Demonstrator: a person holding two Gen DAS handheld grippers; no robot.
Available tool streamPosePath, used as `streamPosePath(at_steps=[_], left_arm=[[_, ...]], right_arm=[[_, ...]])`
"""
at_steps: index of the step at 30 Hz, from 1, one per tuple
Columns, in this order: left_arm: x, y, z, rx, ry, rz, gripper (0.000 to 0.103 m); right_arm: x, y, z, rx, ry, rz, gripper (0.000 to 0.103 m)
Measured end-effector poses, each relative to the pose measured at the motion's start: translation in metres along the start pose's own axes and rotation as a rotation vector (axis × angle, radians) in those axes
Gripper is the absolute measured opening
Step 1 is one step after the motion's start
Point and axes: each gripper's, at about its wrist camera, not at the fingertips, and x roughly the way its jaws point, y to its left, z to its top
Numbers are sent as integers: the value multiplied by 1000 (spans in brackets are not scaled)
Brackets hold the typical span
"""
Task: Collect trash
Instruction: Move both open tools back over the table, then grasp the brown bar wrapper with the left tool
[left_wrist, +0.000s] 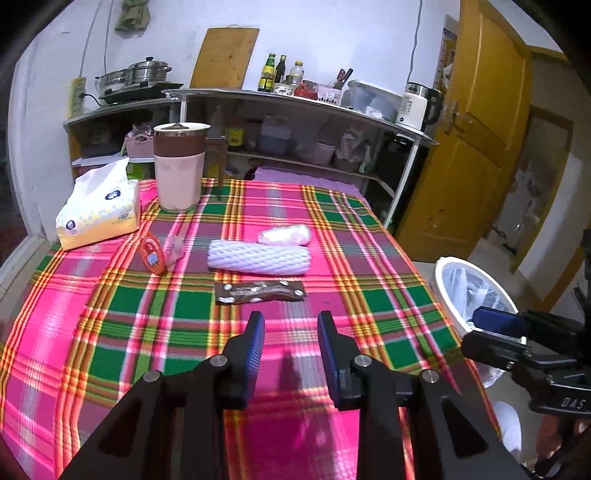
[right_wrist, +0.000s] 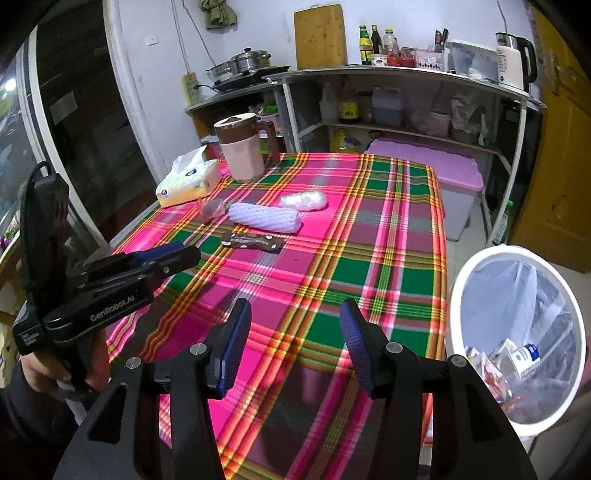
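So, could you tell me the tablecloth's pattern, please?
Pink, green and yellow plaid tablecloth; clearest in the right wrist view.

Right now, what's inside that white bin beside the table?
The white bin has a clear liner holding a few crumpled packages at the bottom. Anything beneath them is hidden.

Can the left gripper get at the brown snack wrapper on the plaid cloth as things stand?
Probably yes. The left gripper is empty with its jaws apart, and the brown snack wrapper lies flat just beyond its fingertips with only bare plaid cloth between. The white foam net sleeve lies behind it, apart.
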Motion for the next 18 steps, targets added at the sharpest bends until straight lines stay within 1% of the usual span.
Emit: streamPosePath(at_steps=[6, 9, 15, 18], left_arm=[[22, 13, 12, 45, 16, 4, 30], [37, 16, 18, 79, 31, -6, 36], [72, 19, 27, 157, 82, -33, 39], [91, 20, 31, 198, 122, -48, 41]], right_arm=[[14, 0, 7, -1, 14, 6, 51], [22, -2, 10, 3, 21, 6, 51], [38, -11, 14, 23, 39, 7, 51], [45, -17, 15, 32, 50, 6, 51]])
